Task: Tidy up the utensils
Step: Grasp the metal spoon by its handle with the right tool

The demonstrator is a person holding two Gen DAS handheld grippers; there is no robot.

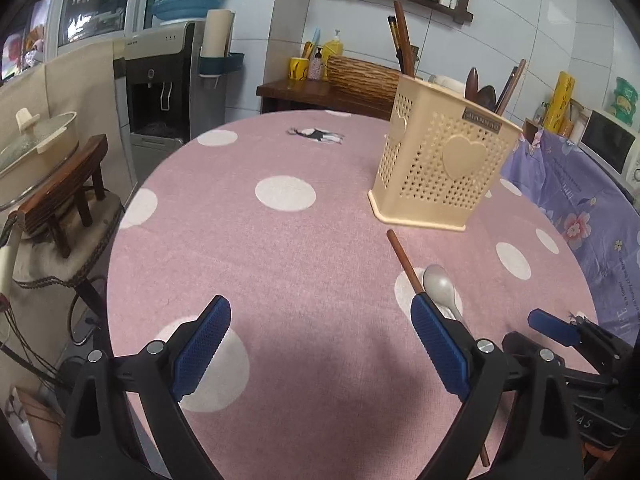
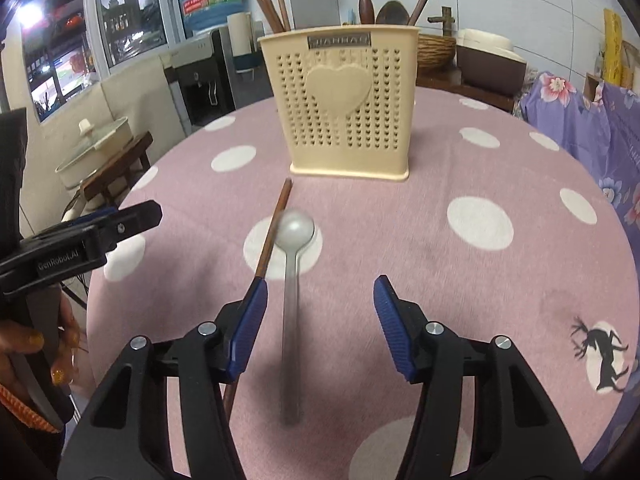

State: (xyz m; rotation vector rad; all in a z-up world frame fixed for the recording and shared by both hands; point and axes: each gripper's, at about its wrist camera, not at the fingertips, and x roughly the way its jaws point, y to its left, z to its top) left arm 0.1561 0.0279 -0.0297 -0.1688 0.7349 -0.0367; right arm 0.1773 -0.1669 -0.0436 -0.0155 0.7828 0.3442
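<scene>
At the far left, a lidded pot [image 1: 38, 136] is seen on a dark wooden stool [image 1: 66, 192], with a water dispenser [image 1: 160, 80] behind it against the wall. The round table [image 1: 280, 248] is covered by a pink cloth with white dots. The left gripper [image 1: 320, 344] is held low over the near edge with its jaws spread wide; nothing is gripped between them, only bare cloth. Just beside its right finger, a brown chopstick [image 1: 404, 260] is laid on the cloth, and a pale spoon [image 1: 438, 284] lies touching it on the right, its bowl pointed toward the holder. The right gripper [image 2: 320, 320] is positioned over the spoon handle with its jaws partly open; the handle lies between the pads, untouched, and the chopstick passes under the left finger. Beyond both utensils, the cream perforated utensil holder [image 2: 340, 100] stands upright, already holding dark wooden utensils [image 2: 384, 10]. No object lies between the utensils and the holder. At the right, a purple floral cloth [image 2: 600, 128] is draped beside the table.
</scene>
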